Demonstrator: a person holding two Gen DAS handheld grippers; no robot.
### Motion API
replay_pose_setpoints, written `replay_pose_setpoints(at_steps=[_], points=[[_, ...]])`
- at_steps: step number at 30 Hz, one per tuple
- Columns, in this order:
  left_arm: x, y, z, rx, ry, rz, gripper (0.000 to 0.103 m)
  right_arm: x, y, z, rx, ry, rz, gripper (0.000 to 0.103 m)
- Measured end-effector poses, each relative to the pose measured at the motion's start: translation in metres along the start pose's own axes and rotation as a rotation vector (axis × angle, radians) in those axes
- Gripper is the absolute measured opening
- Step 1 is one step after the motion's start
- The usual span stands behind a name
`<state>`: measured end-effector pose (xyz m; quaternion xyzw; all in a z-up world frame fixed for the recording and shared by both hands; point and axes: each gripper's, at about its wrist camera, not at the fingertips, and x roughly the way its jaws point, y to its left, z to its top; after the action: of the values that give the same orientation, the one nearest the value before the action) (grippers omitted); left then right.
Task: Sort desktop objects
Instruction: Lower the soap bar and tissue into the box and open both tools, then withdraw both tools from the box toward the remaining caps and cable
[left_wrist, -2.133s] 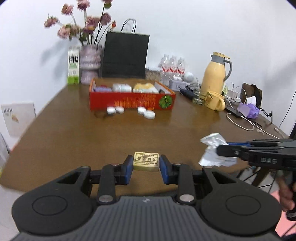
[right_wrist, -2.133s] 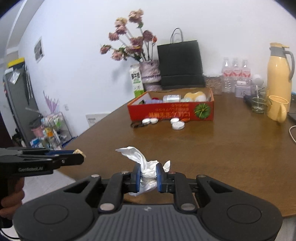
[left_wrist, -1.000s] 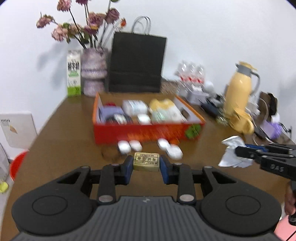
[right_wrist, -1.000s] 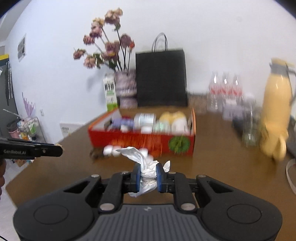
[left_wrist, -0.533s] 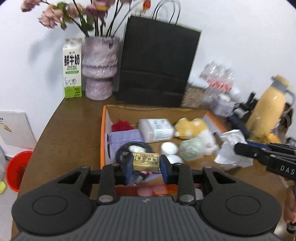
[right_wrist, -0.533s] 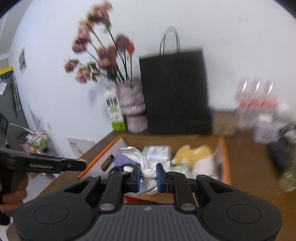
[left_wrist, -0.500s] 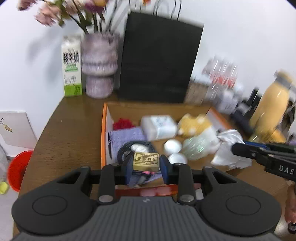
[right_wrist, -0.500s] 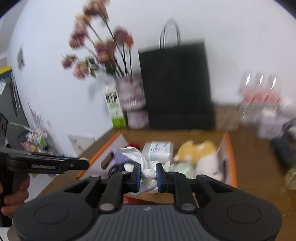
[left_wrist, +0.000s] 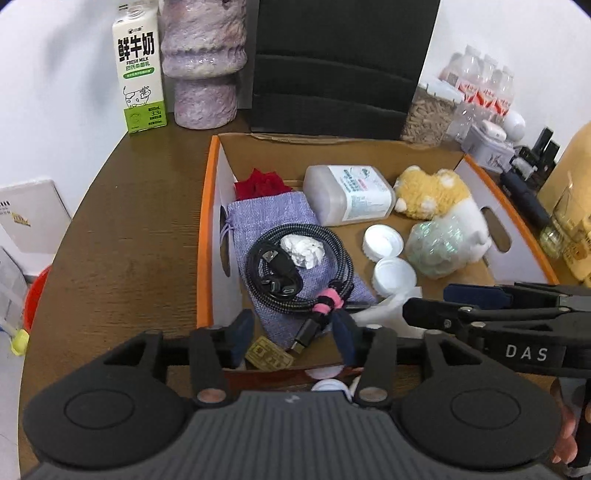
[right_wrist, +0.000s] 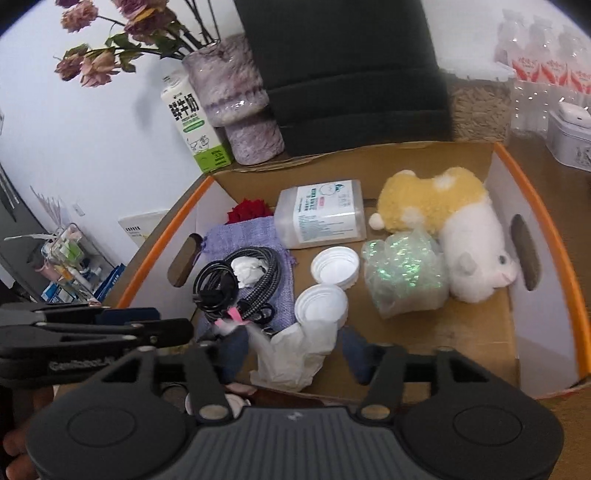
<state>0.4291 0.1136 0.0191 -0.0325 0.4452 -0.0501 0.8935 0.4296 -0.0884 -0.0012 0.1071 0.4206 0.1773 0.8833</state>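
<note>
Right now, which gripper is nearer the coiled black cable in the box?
Left. The left gripper sits just below the coiled black cable; the right gripper hangs further right, over the crumpled tissue.

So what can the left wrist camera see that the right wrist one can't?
Only the left view shows the small gold packet lying in the box's near corner between the left gripper's open jaws, and a red bin beside the table. Only the right view shows the flowers and the plush toy's face. Both show the box, cable, two lids, bottle, milk carton, and the tissue released between the right gripper's open jaws.
</note>
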Motion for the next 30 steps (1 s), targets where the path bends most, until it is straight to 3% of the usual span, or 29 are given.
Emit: replay_pose_setpoints(at_steps=[2,5,9,18,21,25,27,30], points=[[-0.012,0.0,0.002,-0.01,-0.015,0.003,0.058,-0.013,-0.002,0.004,0.005,-0.014,-0.007,0.059],[-0.031,-0.004,0.002,-0.031,-0.036,0.012,0.075,-0.04,-0.006,0.006,0.013,-0.046,-0.015,0.065],[-0.061,-0.01,-0.008,-0.019,-0.065,0.023,0.084,-0.081,-0.013,0.0,-0.028,-0.083,-0.045,0.075],[-0.134,-0.016,-0.05,-0.015,-0.109,0.031,0.088,-0.171,-0.052,-0.041,0.017,-0.129,-0.127,0.079],[-0.159,-0.024,-0.063,0.018,-0.157,0.032,0.095,-0.19,-0.055,-0.056,0.029,-0.121,-0.111,0.079],[-0.182,-0.032,-0.088,0.034,-0.165,0.013,0.096,-0.211,-0.045,-0.082,0.028,-0.126,-0.084,0.08],[-0.194,-0.036,-0.105,0.056,-0.198,-0.014,0.096,-0.222,-0.037,-0.099,0.01,-0.142,-0.059,0.08],[-0.21,-0.043,-0.133,0.076,-0.264,0.008,0.097,-0.237,-0.027,-0.123,-0.003,-0.159,-0.021,0.082]])
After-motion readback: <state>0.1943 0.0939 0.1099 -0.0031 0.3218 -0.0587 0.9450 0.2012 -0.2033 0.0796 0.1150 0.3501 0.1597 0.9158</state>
